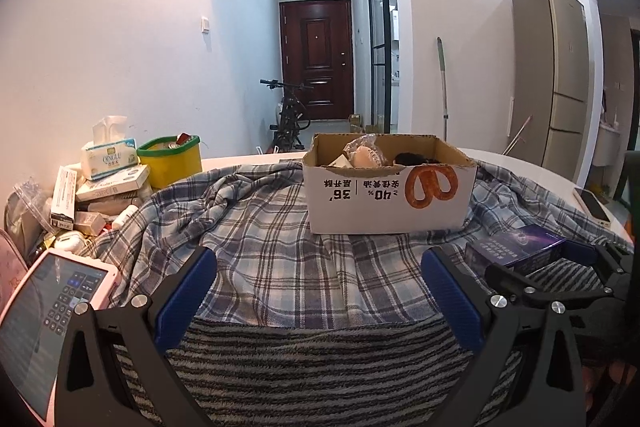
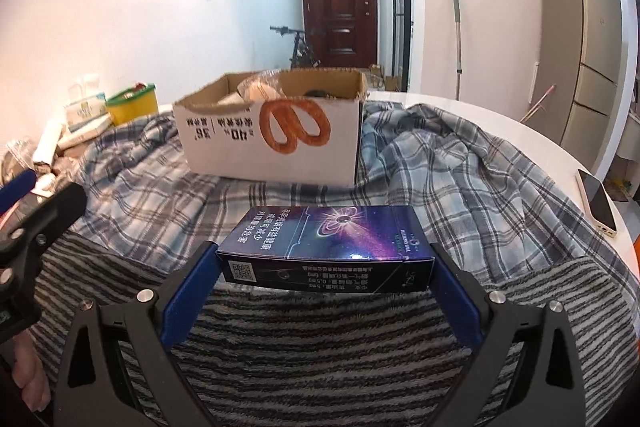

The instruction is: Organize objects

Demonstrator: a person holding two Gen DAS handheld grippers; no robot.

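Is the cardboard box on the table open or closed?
Open: the cardboard box has no lid over it, and a bagged item shows inside.

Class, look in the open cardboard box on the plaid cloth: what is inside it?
In the box: a pale round thing in clear wrap and something dark. The walls hide the rest.

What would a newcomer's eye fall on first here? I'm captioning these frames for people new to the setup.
First, the dark purple box clamped between the right gripper fingers, close to the camera. Behind it, the open cardboard box printed with a pretzel sits on the plaid cloth, while the left gripper hangs open and empty.
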